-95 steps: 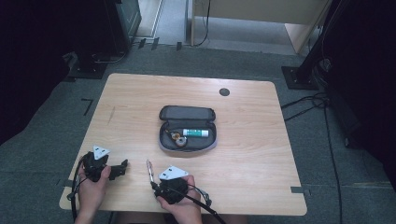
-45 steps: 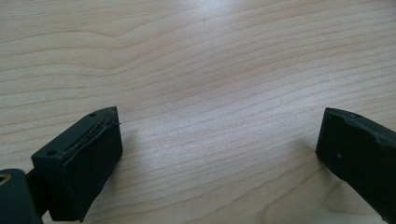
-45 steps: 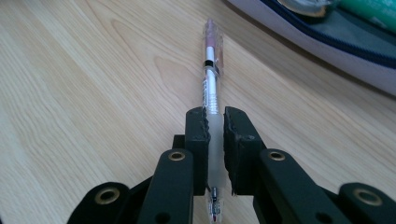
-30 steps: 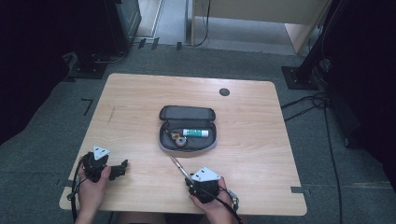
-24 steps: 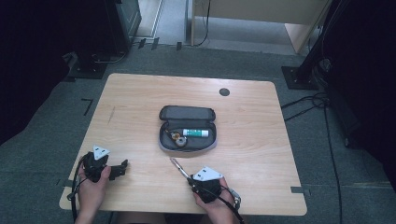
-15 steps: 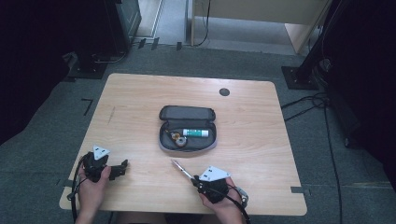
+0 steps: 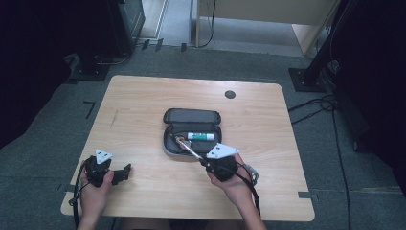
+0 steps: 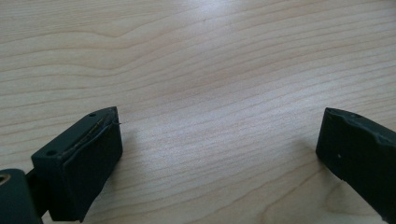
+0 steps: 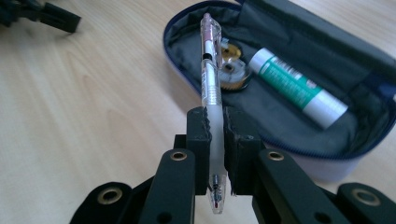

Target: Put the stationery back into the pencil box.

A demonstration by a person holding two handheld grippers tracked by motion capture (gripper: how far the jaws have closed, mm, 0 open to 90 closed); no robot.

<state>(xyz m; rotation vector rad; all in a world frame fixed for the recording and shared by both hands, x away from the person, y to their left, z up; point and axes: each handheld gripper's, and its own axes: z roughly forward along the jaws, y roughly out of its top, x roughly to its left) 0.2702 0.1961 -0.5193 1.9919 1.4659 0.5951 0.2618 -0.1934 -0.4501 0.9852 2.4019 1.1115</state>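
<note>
At the left of the wooden table [image 7: 143,100] we list our left gripper [image 7: 125,172], jaws spread wide over bare wood, well apart from everything else. At centre we enter the open pencil case [image 9: 336,56], holding a gold-coloured tape roll [image 9: 232,65] and a green-and-white glue stick [image 9: 294,86] whose print is too small to read. At right, our right gripper [image 9: 215,140] pinches a clear pen [image 9: 211,77], its far end over the case's near rim.
</note>
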